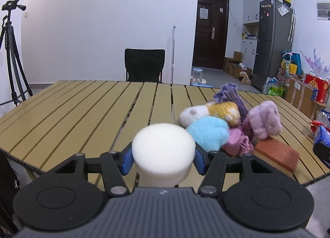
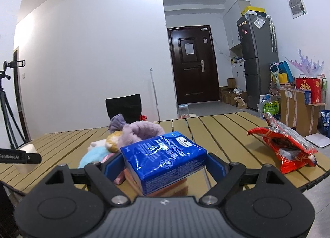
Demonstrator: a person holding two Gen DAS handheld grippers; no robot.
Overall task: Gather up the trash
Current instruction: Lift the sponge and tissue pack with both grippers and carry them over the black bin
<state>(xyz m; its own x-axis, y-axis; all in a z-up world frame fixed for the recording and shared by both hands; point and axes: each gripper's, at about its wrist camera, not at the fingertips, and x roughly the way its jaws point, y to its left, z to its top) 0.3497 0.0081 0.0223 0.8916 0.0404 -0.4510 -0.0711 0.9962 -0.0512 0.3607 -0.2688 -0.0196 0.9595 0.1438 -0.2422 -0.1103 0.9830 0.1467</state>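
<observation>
The left tongs (image 1: pixel 164 160) are closed part-way on a white foam puck (image 1: pixel 163 147), blue pads pressing its sides above the near edge of the slatted tabletop (image 1: pixel 82 112). The right tongs (image 2: pixel 164 167) stand wide, clamped on a blue handkerchief tissue pack (image 2: pixel 163 159) held tilted over the near edge. Just beyond both, a heap of plush toys (image 1: pixel 222 122) lies near the middle of the tabletop, with a reddish-brown block (image 1: pixel 278 154) touching its near side. A torn red snack wrapper (image 2: pixel 288 147), open and showing its silver lining, sits towards the right edge, well apart from the toys. What the wrapper holds cannot be made out. A black chair (image 1: pixel 144 65) stands at the far edge. Behind it rise a white wall, a dark door (image 2: pixel 192 64) and a grey fridge (image 2: pixel 257 60), with bags and boxes on the floor at right; a tripod (image 1: pixel 10 52) with a camera stands at left
</observation>
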